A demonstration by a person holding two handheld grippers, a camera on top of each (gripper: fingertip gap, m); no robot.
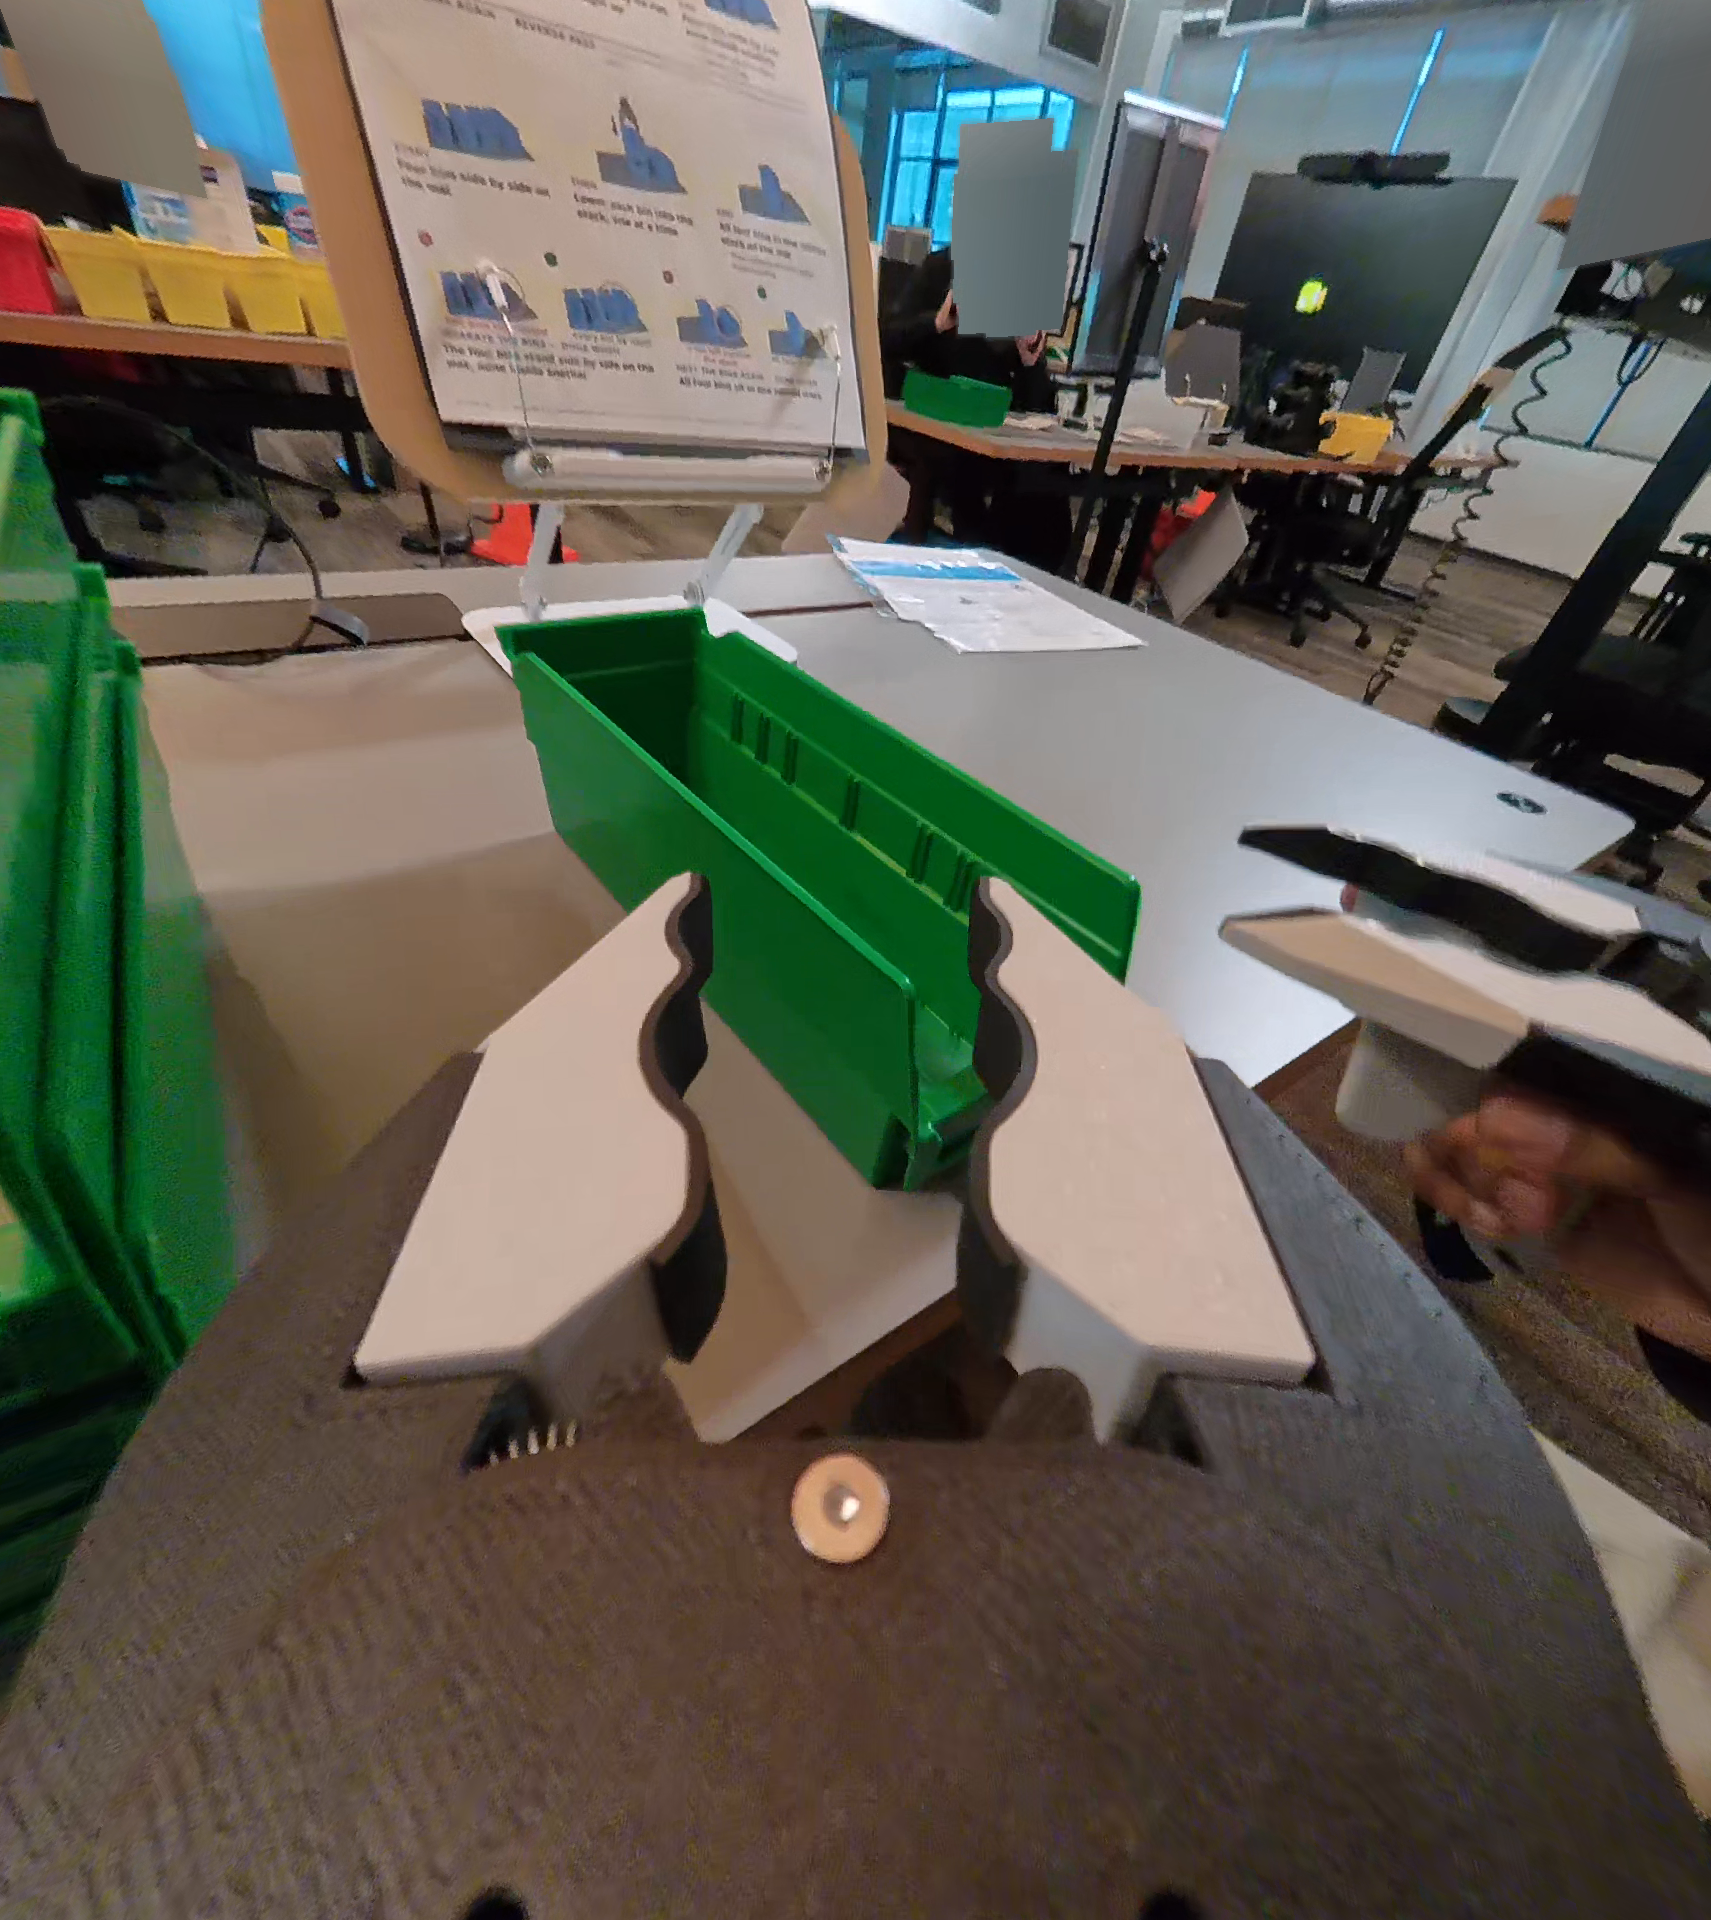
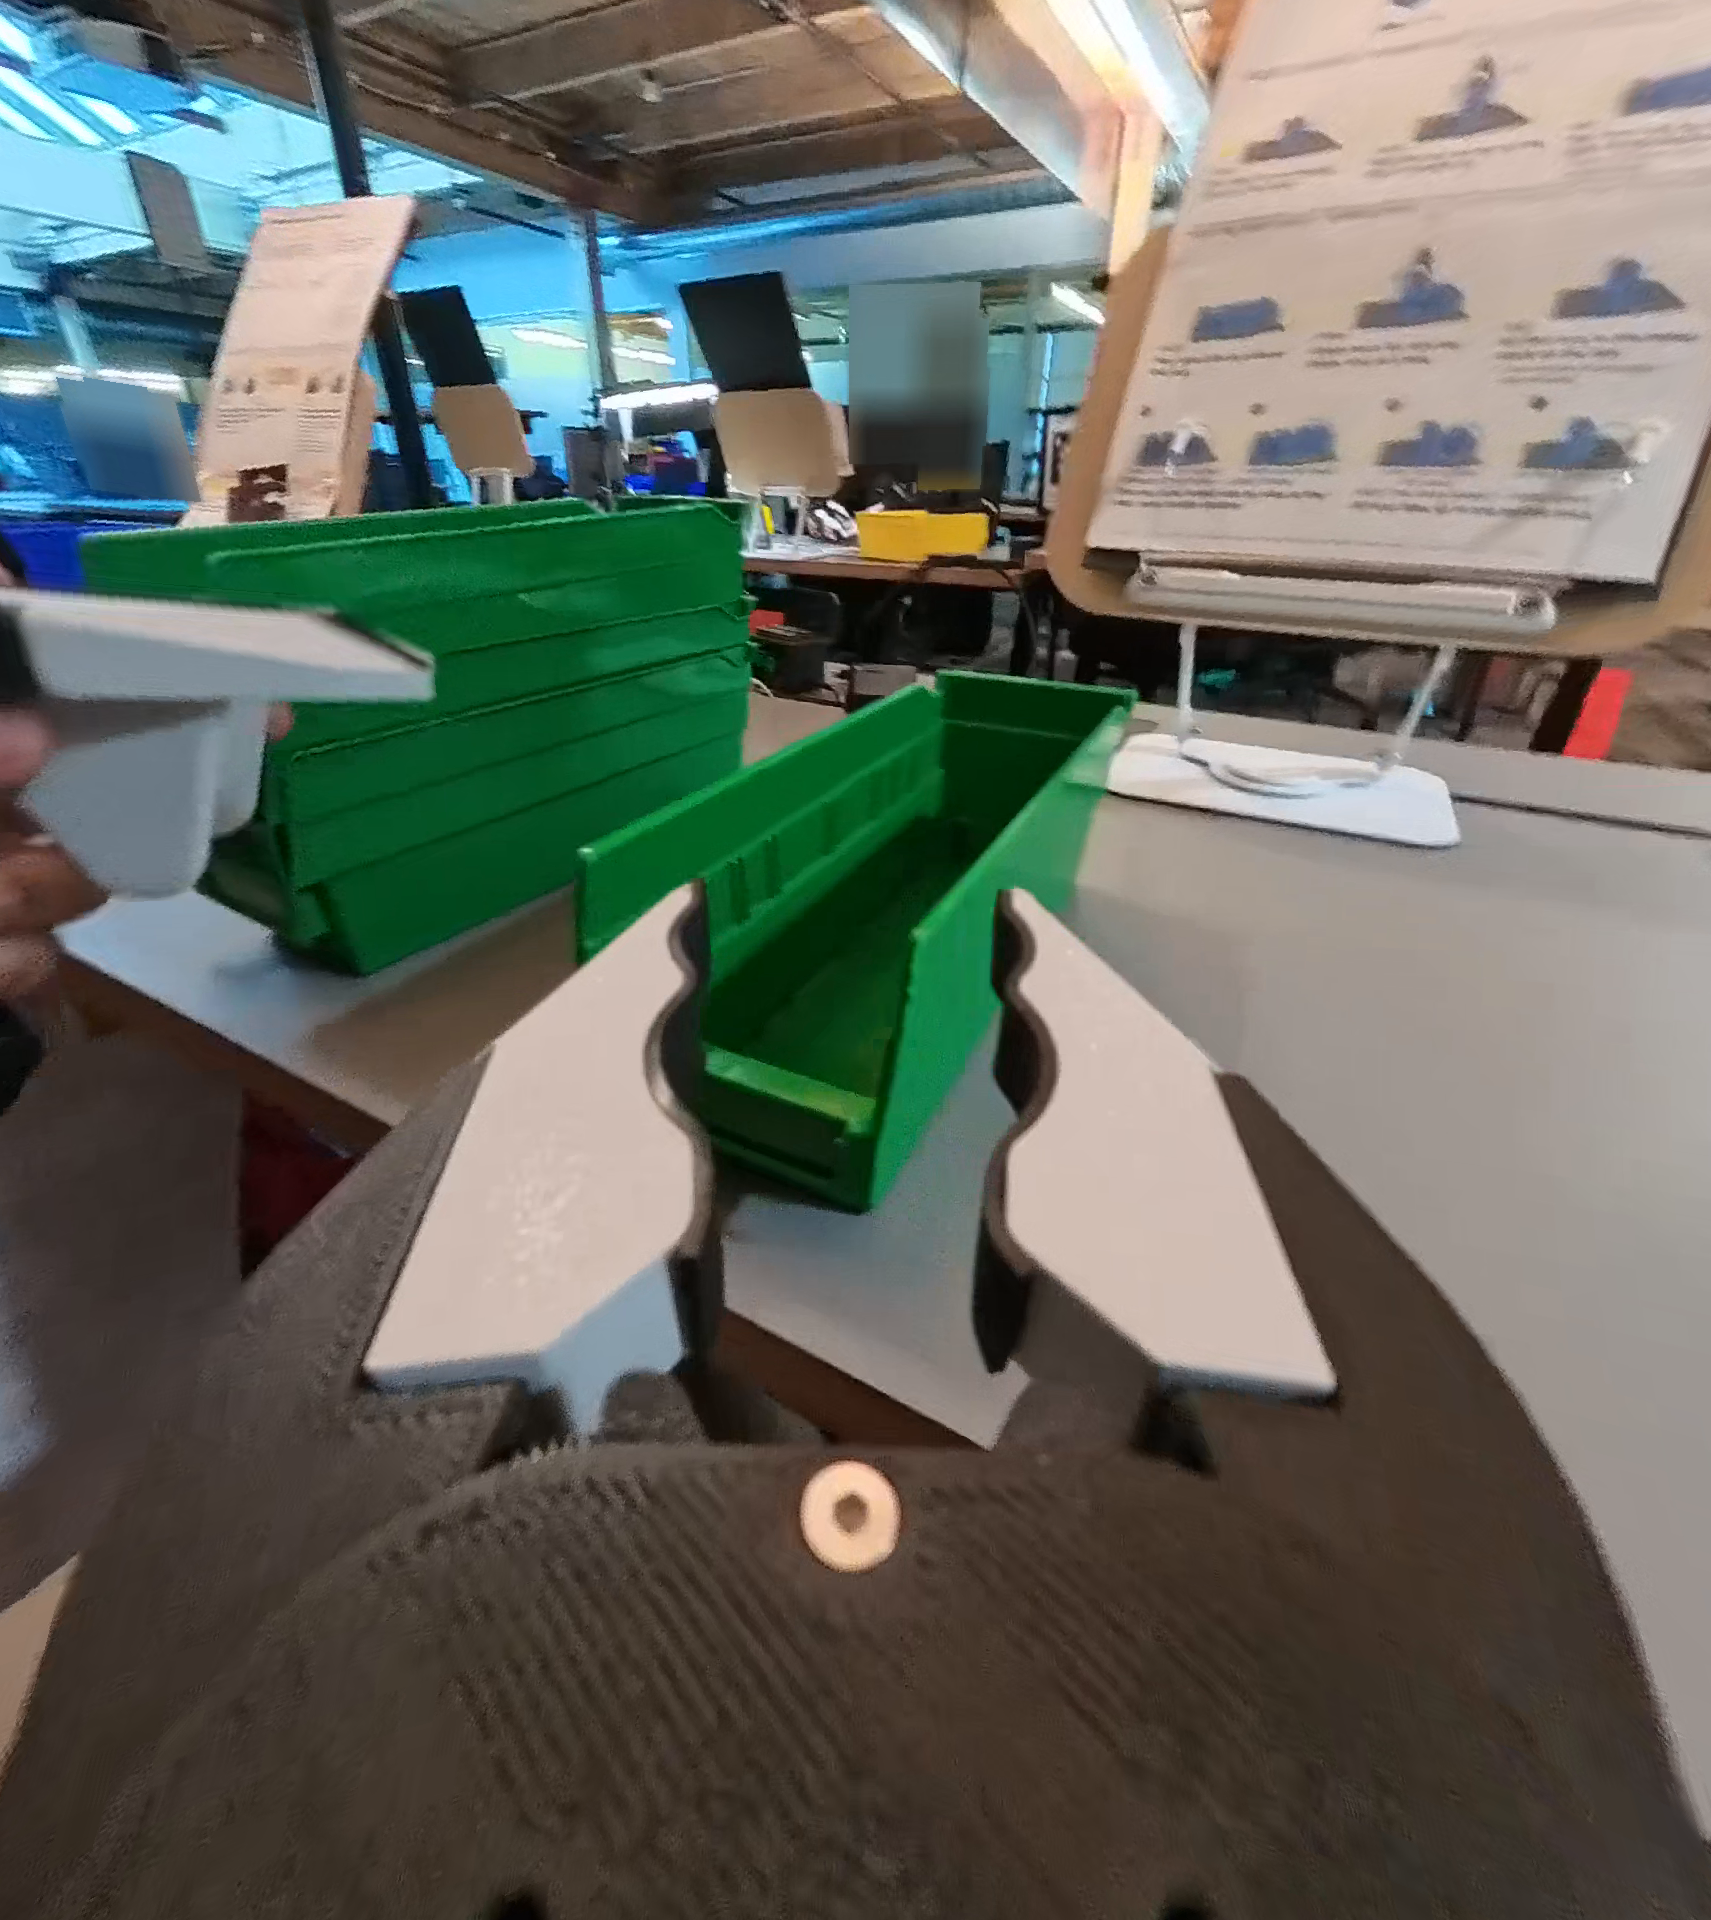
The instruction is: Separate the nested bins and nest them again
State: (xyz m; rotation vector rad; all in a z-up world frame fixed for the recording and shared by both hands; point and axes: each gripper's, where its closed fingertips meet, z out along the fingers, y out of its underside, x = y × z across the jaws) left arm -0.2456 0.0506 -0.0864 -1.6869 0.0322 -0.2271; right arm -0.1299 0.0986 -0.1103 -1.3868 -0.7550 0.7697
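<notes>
We hold our left gripper [image 1: 835, 1039] and right gripper [image 2: 851, 1049] with fingers spread, empty. A long narrow green plastic bin [image 2: 861, 925] sits alone on the grey table [image 2: 1402, 1039], beside the nested stack of green plastic bins [image 2: 518, 748].

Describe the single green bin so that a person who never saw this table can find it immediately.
Start at the grey table and find the tilted stand with the instruction sheet at its far edge. Just in front of the stand's white foot lies a long, narrow green bin, empty and open on top. Unlike the stack of green bins beside it, it stands alone, with nothing nested in it.
</notes>
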